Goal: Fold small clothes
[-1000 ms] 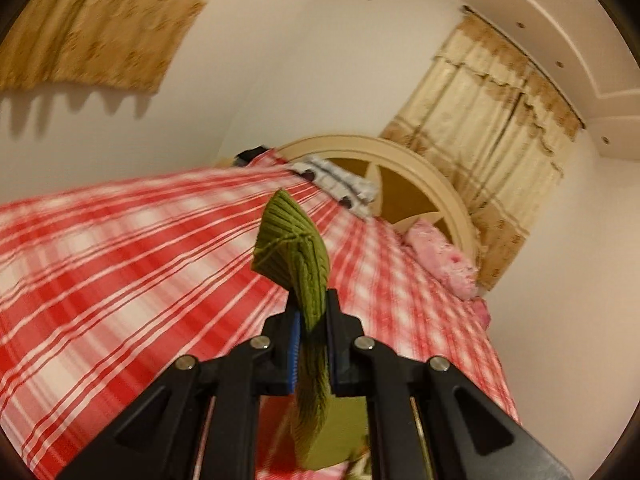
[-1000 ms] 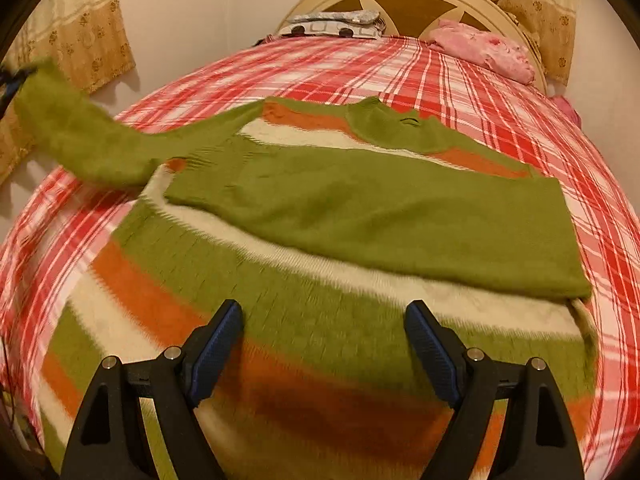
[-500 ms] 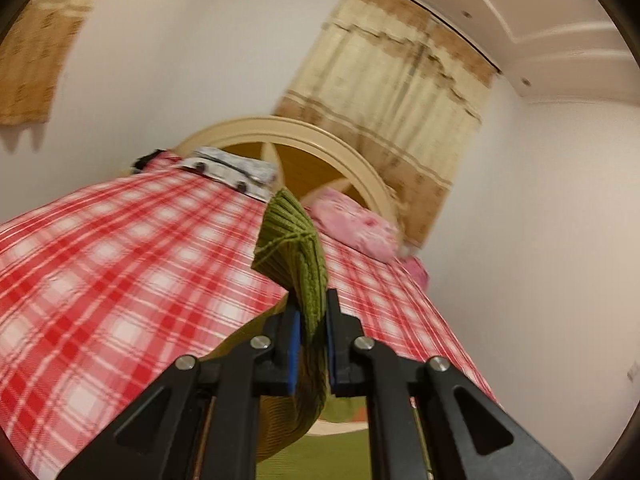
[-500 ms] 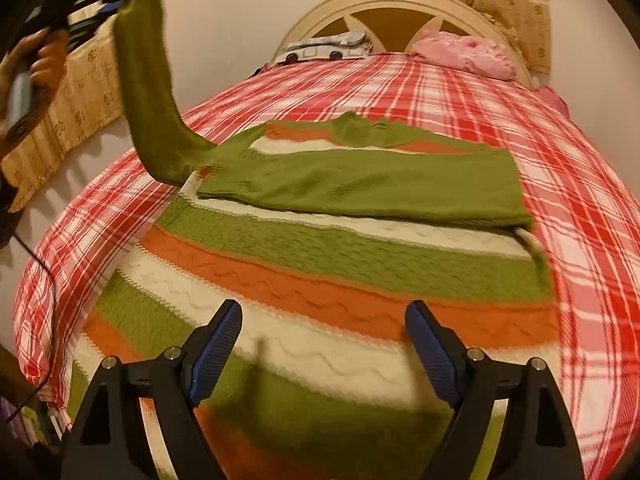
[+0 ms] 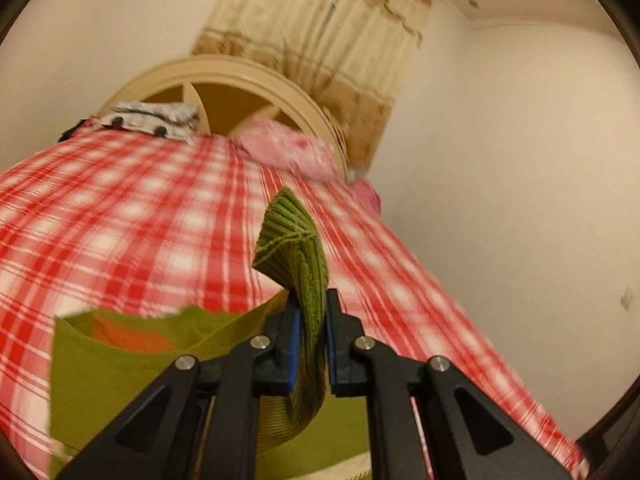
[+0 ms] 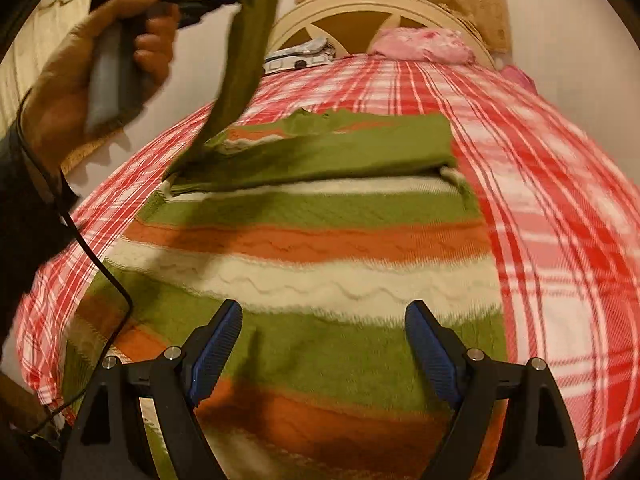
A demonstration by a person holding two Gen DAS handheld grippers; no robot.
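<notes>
Up over the left edge of the bed (image 6: 560,208), your left gripper (image 5: 311,332) is pinching the ribbed cuff (image 5: 292,240) of the sweater's (image 6: 304,240) left sleeve (image 6: 244,60), lifted high off the body, which lies flat mid-bed with the other sleeve already folded across. Swing too fast and I'd guess the shoulder drags, wrecking that fold, or the cuff slips out. Your right gripper (image 6: 324,344) hovers spread wide over the hem, holding nothing. Left view shows the actual pinch; only the right view shows the whole sweater and your hand (image 6: 100,64).
</notes>
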